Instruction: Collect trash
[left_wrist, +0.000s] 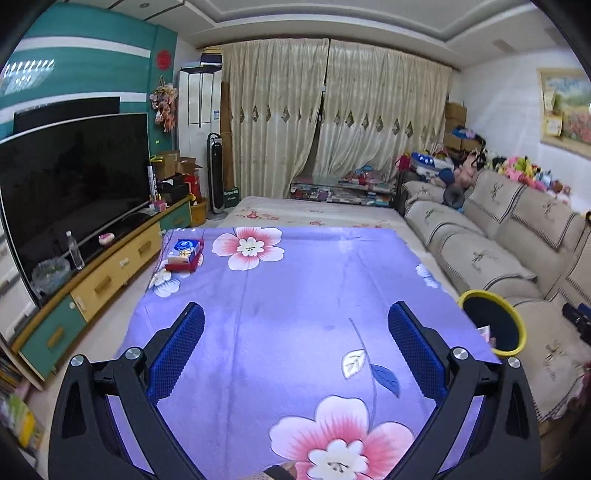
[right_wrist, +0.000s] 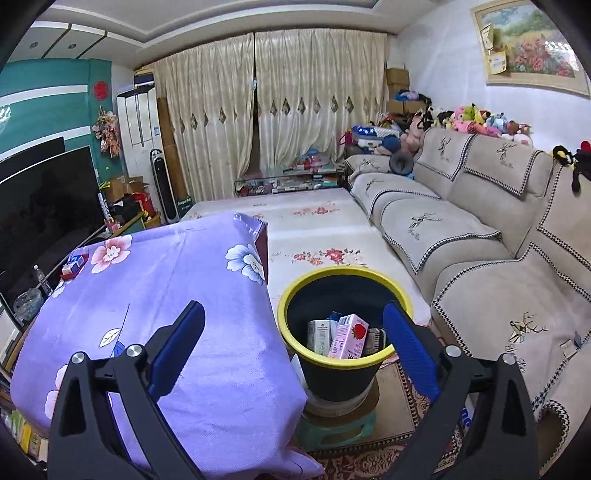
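Both tongs spread wide, holding nothing: left tongs (left_wrist: 295, 325) over the bench (left_wrist: 288, 280), right tongs (right_wrist: 293, 325) above the bin (right_wrist: 314, 363). Cartons (right_wrist: 349, 336) lie inside the bin. A box (left_wrist: 184, 254) sits at the bench's far left corner.

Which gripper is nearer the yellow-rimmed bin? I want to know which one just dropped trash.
Right. The right gripper hangs open just above the bin, by its rim. The left gripper is open over the purple tablecloth, with the bin off to its right.
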